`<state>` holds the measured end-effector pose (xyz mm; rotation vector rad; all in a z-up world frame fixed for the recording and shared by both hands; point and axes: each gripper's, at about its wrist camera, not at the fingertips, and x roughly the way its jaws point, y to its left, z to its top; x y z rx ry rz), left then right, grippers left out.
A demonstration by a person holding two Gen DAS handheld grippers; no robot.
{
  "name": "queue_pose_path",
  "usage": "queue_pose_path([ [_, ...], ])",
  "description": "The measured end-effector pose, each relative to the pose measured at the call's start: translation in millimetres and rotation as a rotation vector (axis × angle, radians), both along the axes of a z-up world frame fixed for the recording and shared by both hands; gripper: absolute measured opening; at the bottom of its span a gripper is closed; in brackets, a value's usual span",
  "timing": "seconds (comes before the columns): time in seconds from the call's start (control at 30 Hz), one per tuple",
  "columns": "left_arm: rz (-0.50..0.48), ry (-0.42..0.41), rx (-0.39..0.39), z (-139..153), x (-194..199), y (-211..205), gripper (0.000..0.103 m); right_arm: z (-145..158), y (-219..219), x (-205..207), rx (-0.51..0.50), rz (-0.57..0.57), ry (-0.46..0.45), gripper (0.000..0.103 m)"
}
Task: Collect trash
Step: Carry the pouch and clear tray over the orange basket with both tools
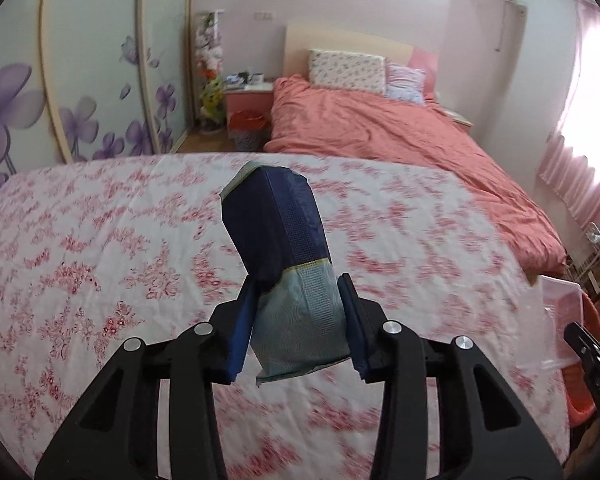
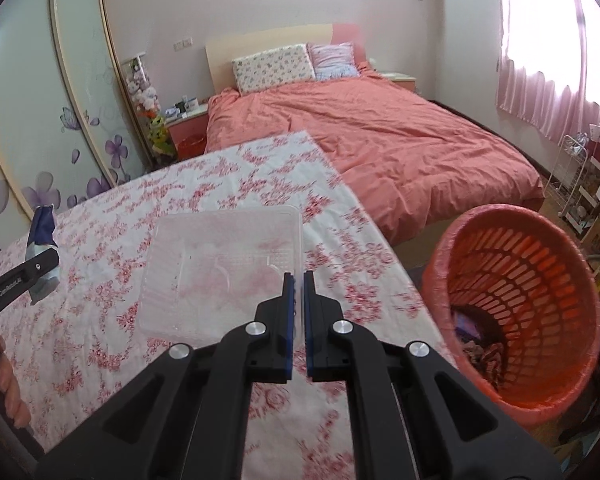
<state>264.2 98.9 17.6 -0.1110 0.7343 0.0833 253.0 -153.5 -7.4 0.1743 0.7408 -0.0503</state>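
My left gripper (image 1: 298, 300) is shut on a blue and pale green tissue packet (image 1: 284, 256) and holds it above the floral tablecloth (image 1: 100, 264). The packet also shows at the far left of the right wrist view (image 2: 42, 240). My right gripper (image 2: 299, 280) is shut on the right edge of a clear plastic tray (image 2: 220, 268), held just over the table. An orange mesh trash basket (image 2: 516, 308) lined with a thin bag stands on the floor to the right of the table, with some dark trash at its bottom.
A bed with a coral duvet (image 2: 380, 136) lies beyond the table. A flowered wardrobe (image 1: 80, 80) is at the left. A nightstand (image 1: 248, 100) and a small orange bin (image 1: 248, 124) stand by the bed. A wire rack (image 2: 580, 184) is at the right.
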Motion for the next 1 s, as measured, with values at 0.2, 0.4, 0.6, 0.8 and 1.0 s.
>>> queue_pose_path([
  [0.2,-0.069,-0.039,0.012,19,-21,-32,0.041,19,-23,-28,-0.002,-0.045,-0.044,0.005],
  [0.4,-0.147,-0.069,0.007,33,-37,-66,0.041,31,-51,-53,-0.006,-0.096,-0.074,0.005],
  [0.6,-0.225,-0.080,0.004,37,-47,-101,0.041,36,-79,-72,-0.016,-0.151,-0.088,0.005],
  [0.8,-0.306,-0.076,-0.006,33,-56,-136,0.041,34,-109,-88,-0.024,-0.206,-0.089,0.005],
  [1.0,-0.401,-0.072,-0.041,27,-59,-170,0.041,27,-141,-104,-0.030,-0.274,-0.094,0.005],
])
